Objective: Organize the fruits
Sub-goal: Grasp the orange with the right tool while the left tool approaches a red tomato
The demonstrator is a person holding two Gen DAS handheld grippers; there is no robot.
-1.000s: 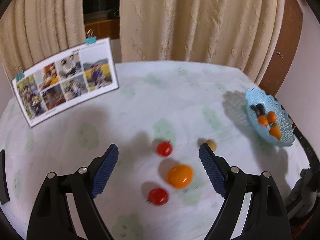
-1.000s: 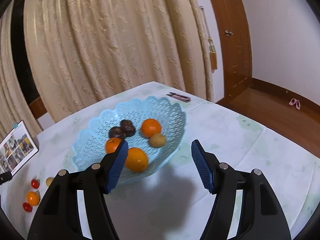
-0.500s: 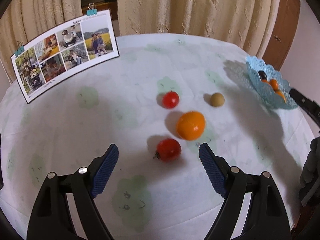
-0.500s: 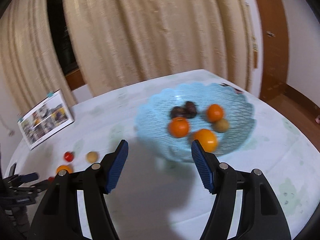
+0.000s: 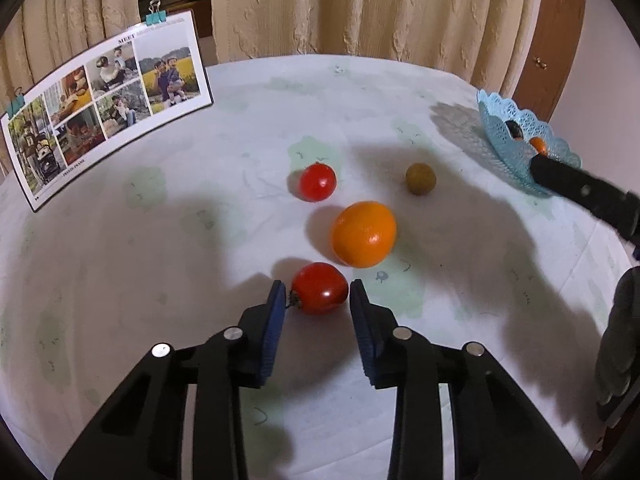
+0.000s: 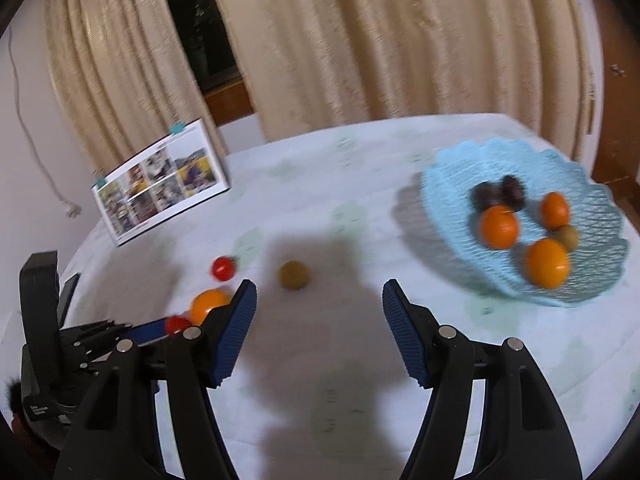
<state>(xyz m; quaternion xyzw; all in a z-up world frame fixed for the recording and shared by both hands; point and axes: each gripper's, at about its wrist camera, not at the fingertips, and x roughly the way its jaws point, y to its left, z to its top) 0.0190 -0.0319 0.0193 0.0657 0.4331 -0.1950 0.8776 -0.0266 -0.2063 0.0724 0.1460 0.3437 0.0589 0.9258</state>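
Note:
On the white tablecloth lie a near red tomato [image 5: 320,286], an orange [image 5: 363,234], a far red tomato [image 5: 318,182] and a small brown fruit [image 5: 420,178]. My left gripper [image 5: 317,294] is closing on the near tomato, and both blue pads [image 5: 276,320] touch its sides. The right gripper [image 6: 319,286] hovers open and empty over the cloth, with the brown fruit [image 6: 294,275] just beyond it. A light blue lace basket [image 6: 452,184] at the right holds several oranges and dark fruits. One right finger [image 5: 580,192] shows in front of the basket [image 5: 504,140].
A clipped photo card [image 5: 104,104] stands at the table's back left. Beige curtains [image 5: 360,8] hang behind, and a wooden door [image 5: 552,40] is at the right. The round table's edge curves close behind the basket. The left tool's body [image 6: 44,340] fills the right wrist view's lower left.
The left gripper sank toward the near tomato and its jaws narrowed from wide apart onto it. The right gripper swung left, from over the basket to the loose fruits.

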